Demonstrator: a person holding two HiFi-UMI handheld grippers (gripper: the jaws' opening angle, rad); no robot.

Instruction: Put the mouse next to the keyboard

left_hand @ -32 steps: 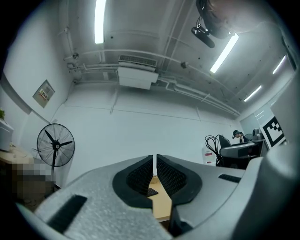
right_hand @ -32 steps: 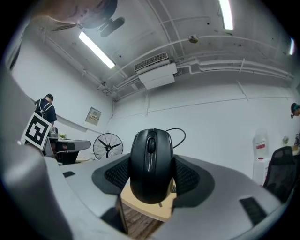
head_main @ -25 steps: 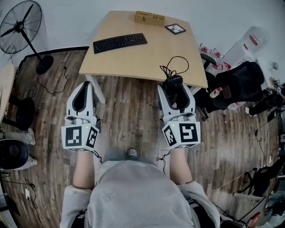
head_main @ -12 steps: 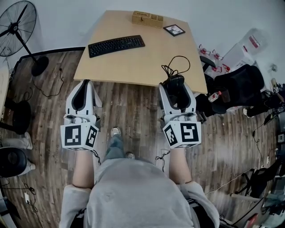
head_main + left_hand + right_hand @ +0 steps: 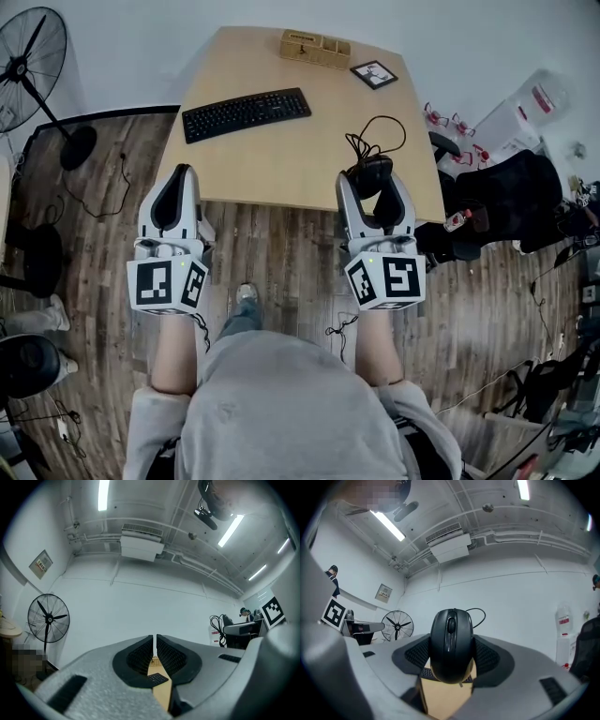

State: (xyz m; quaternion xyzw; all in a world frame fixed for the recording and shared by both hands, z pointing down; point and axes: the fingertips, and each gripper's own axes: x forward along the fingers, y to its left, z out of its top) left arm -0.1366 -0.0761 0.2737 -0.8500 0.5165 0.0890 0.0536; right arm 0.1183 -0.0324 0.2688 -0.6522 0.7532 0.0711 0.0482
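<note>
1 mouse (image 5: 451, 641) in right gripper (image 5: 372, 180) — left gripper (image 5: 154, 644) closed; keyboard (image 5: 246, 113) apart

Wooden table (image 5: 281, 159): keyboard (image 5: 246, 113), wooden box (image 5: 314, 47), black-framed card (image 5: 374, 73).

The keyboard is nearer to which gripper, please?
Left. The left gripper hovers just short of the keyboard's left end; the right gripper, holding the mouse, sits farther off to its right.

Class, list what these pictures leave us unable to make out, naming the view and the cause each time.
Head view: the mouse is mostly hidden between the right gripper's jaws.
Head view: the keyboard's key legends are too small.
Right gripper view: the mouse covers most of the keyboard.
Left gripper view: the left gripper's shut jaws hide most of the table.
</note>
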